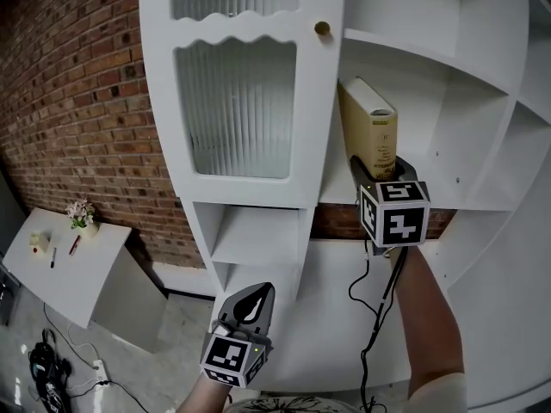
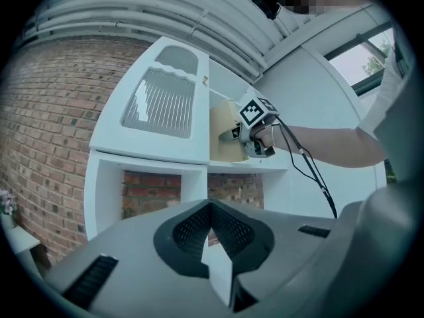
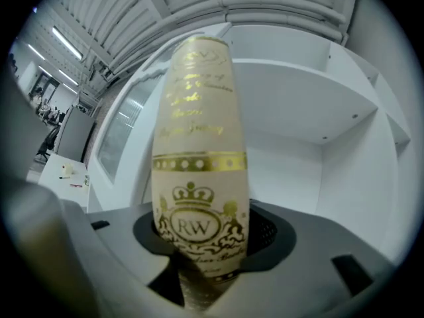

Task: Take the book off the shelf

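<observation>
A cream book (image 1: pixel 374 136) with gold print stands upright on the white shelf (image 1: pixel 456 203), just right of the cabinet door. My right gripper (image 1: pixel 385 170) is shut on the lower part of its spine. In the right gripper view the book (image 3: pixel 199 177) fills the gap between the jaws of that gripper (image 3: pixel 202 247), with both pads against its covers. My left gripper (image 1: pixel 252 302) hangs lower and to the left, below the shelf, shut with nothing in it. Its jaws (image 2: pixel 212 207) meet at a point in the left gripper view, where the book (image 2: pixel 222 134) and the right gripper (image 2: pixel 255 134) show far off.
A door with ribbed glass (image 1: pixel 237 101) and a brass knob (image 1: pixel 322 28) closes the cabinet's left part. Open white compartments lie below and to the right. A brick wall (image 1: pixel 69 101) and a small white table (image 1: pixel 60 269) with flowers (image 1: pixel 82 213) are at left. A cable (image 1: pixel 379 317) hangs from the right gripper.
</observation>
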`<action>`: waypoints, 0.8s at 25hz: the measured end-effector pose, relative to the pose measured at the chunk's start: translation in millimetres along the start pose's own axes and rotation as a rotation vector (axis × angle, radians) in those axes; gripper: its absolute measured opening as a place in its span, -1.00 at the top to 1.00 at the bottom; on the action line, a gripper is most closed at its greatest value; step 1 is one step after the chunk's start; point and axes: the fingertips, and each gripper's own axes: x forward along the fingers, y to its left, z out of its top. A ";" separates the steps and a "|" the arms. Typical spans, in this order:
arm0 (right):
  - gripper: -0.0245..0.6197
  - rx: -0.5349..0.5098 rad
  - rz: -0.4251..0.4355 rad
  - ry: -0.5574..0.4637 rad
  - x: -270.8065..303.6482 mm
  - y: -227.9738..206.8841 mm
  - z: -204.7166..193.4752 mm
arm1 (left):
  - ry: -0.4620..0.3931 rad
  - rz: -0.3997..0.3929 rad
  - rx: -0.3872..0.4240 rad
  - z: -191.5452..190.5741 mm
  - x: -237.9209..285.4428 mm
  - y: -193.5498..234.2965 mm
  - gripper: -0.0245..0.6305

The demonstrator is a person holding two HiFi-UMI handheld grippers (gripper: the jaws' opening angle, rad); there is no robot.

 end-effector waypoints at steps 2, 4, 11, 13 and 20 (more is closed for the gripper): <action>0.24 -0.003 0.010 -0.016 -16.5 2.4 -0.6 | 0.009 0.008 -0.015 -2.1 -5.2 -5.9 0.89; 0.23 -0.013 0.023 -0.032 -32.4 7.3 -1.6 | 0.013 0.026 -0.019 -3.0 -11.0 -11.0 0.89; 0.23 -0.012 0.031 -0.092 -94.1 16.3 -11.9 | 0.039 0.051 -0.056 -13.3 -35.4 -41.0 0.89; 0.23 -0.020 0.025 -0.106 -110.0 18.4 -16.4 | 0.044 0.063 -0.053 -15.3 -39.8 -47.5 0.89; 0.23 -0.012 -0.011 -0.130 -156.0 21.5 -47.8 | 0.036 0.087 -0.046 -10.8 -51.8 -61.9 0.89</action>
